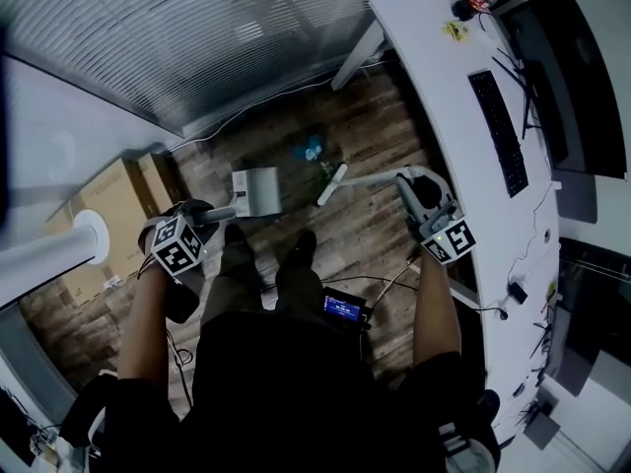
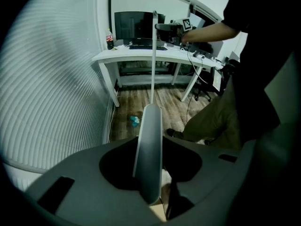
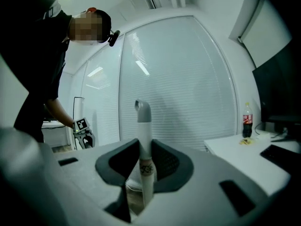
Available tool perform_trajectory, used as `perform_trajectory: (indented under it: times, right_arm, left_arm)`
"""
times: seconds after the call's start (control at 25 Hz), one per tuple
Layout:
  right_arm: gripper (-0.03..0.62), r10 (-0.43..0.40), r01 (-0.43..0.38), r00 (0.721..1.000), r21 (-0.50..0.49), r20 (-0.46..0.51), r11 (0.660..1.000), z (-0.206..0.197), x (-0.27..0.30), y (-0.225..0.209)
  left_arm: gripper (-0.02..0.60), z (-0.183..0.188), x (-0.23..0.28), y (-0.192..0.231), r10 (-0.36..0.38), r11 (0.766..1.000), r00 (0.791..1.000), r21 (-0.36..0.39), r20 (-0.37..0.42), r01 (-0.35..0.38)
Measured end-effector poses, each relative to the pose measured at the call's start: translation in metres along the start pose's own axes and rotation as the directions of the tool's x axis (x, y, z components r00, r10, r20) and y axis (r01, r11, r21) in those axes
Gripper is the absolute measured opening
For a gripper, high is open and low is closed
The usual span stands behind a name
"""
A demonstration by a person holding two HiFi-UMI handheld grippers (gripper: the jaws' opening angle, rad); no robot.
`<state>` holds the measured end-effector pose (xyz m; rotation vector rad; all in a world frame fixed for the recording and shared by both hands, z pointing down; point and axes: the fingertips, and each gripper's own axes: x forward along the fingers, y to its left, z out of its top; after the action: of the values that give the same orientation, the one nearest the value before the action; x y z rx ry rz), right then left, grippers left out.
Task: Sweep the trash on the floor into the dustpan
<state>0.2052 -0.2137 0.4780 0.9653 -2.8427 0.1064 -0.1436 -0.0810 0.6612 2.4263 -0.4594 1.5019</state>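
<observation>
Left hand-held gripper (image 1: 204,221) grips dustpan handle (image 2: 149,150), right hand-held gripper (image 1: 416,194) grips broom handle (image 3: 144,142); blue trash (image 1: 311,150) sits on floor (image 1: 380,239) near dustpan (image 1: 255,191), apart, so best keep pan lip flat and pull broom through trash toward it.

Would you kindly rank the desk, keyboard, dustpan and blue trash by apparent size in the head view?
1. desk, clearly the largest.
2 and 3. keyboard and dustpan: similar area. The keyboard is longer but sits nearer the camera, so I leave them unranked.
4. blue trash, the smallest.
</observation>
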Motion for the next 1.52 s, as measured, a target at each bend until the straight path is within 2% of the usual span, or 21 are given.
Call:
perform_trajectory:
  times: [0.24,0.44,0.84,1.0,1.12,1.2,1.32,1.4,1.44,1.52]
  right_arm:
    - [0.091,-0.018,0.017,0.999,-0.044,-0.03,0.999,0.009,-0.015,-0.032]
    - [0.091,-0.019,0.014,0.998,-0.081,-0.06,0.997,0.012,-0.02,-0.047]
    - [0.091,-0.063,0.05,0.994,-0.138,-0.092,0.989,0.01,-0.011,-0.078]
    - [0.092,-0.006,-0.027,0.987,-0.205,-0.16,0.978,0.0,0.009,-0.079]
    - [0.094,0.05,-0.112,0.971,-0.259,-0.236,0.959,-0.015,0.032,-0.074]
    - [0.094,0.102,-0.2,0.944,-0.297,-0.315,0.933,-0.036,0.047,-0.066]
    - [0.095,0.198,-0.364,0.875,-0.33,-0.441,0.871,-0.075,0.069,-0.042]
    - [0.094,0.265,-0.44,0.842,-0.314,-0.47,0.841,-0.095,0.087,-0.019]
    - [0.094,0.294,-0.451,0.844,-0.295,-0.449,0.843,-0.099,0.097,-0.01]
    - [0.092,0.326,-0.432,0.87,-0.252,-0.37,0.866,-0.099,0.117,0.004]
  left_arm:
    - [0.11,0.011,0.0,0.003,0.047,0.996,0.998,-0.075,0.052,-0.043]
    - [0.109,0.029,-0.005,0.015,0.087,0.992,0.991,-0.097,0.106,-0.077]
    - [0.109,0.059,-0.007,0.037,0.101,0.994,0.985,-0.062,0.139,-0.093]
    - [0.109,0.064,-0.005,0.044,0.105,0.994,0.984,-0.049,0.142,-0.099]
    - [0.109,0.067,-0.006,0.051,0.112,0.993,0.983,-0.049,0.148,-0.106]
    - [0.109,0.07,-0.006,0.055,0.114,0.993,0.981,-0.053,0.155,-0.107]
    - [0.109,0.07,-0.004,0.058,0.109,0.993,0.982,-0.049,0.152,-0.103]
    - [0.109,0.068,0.001,0.059,0.101,0.994,0.985,-0.045,0.142,-0.095]
    - [0.109,0.066,0.004,0.059,0.096,0.995,0.986,-0.047,0.137,-0.091]
    - [0.109,0.061,0.009,0.059,0.09,0.995,0.988,-0.063,0.128,-0.083]
